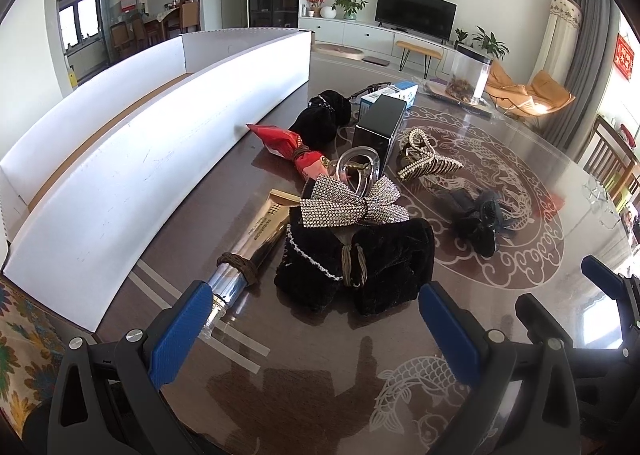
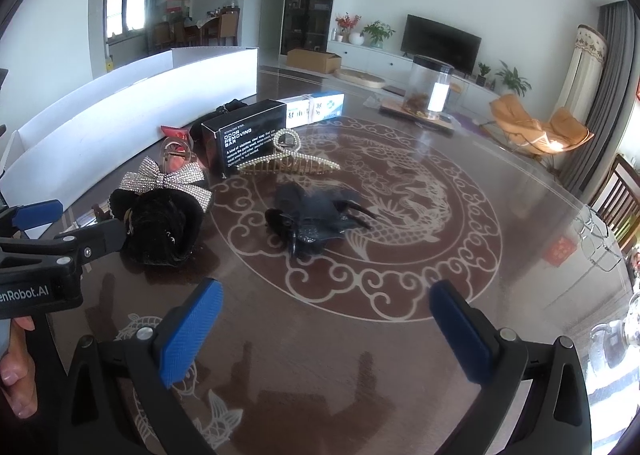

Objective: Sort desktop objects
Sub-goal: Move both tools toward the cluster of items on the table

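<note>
Living-room table (image 2: 400, 275), patterned top. Long white box (image 1: 168, 159) along its left side, apparently empty, though its floor is only partly visible. Beside it, loose clutter: black box (image 2: 244, 139), pearl clip (image 2: 288, 165), rhinestone bow (image 1: 352, 203). Left gripper (image 1: 316, 329) and right gripper (image 2: 326, 329) gape wide, holding nothing.

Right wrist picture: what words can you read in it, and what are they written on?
"ODOR REMOVING BAR": black box.
Small print under it: too small to read fully.
"enRobot.AI", start cut off: left gripper body.
Blue and white box: characters too blurred to read.
Red papers on the far window: unreadable.
</note>
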The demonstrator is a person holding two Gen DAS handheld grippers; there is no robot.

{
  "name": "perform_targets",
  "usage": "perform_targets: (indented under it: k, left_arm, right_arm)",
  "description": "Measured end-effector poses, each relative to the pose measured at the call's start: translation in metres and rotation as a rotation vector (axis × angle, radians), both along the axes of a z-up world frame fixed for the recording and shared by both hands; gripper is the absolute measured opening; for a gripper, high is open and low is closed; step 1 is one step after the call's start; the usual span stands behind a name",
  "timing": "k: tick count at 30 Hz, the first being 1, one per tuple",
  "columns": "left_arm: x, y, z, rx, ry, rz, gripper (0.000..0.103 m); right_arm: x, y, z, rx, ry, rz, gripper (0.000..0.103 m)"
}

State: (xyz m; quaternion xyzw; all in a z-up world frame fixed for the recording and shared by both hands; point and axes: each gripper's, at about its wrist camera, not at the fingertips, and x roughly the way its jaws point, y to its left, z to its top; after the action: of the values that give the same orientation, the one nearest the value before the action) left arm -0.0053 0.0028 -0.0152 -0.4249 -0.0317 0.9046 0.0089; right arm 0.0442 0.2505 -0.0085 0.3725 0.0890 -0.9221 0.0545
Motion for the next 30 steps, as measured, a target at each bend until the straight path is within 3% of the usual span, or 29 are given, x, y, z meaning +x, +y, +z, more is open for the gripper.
perform_targets:
  k: [19,27,30]
  left_arm:
    - [-0.003,-0.003,-0.006,0.014,-0.048,0.010,0.103]
    - [-0.018,0.012,-0.025,-0.102,-0.143,0.019,0.103]
    - [-0.023,0.009,-0.030,-0.105,-0.164,0.039,0.103]
  right_arm:
    - [-0.005,-0.001,-0.008,0.039,-0.030,-0.005,0.103]
    - [-0.011,0.013,-0.033,0.021,-0.115,-0.025,0.103]
    - [-0.008,0.022,-0.038,0.020,-0.128,-0.030,0.103]
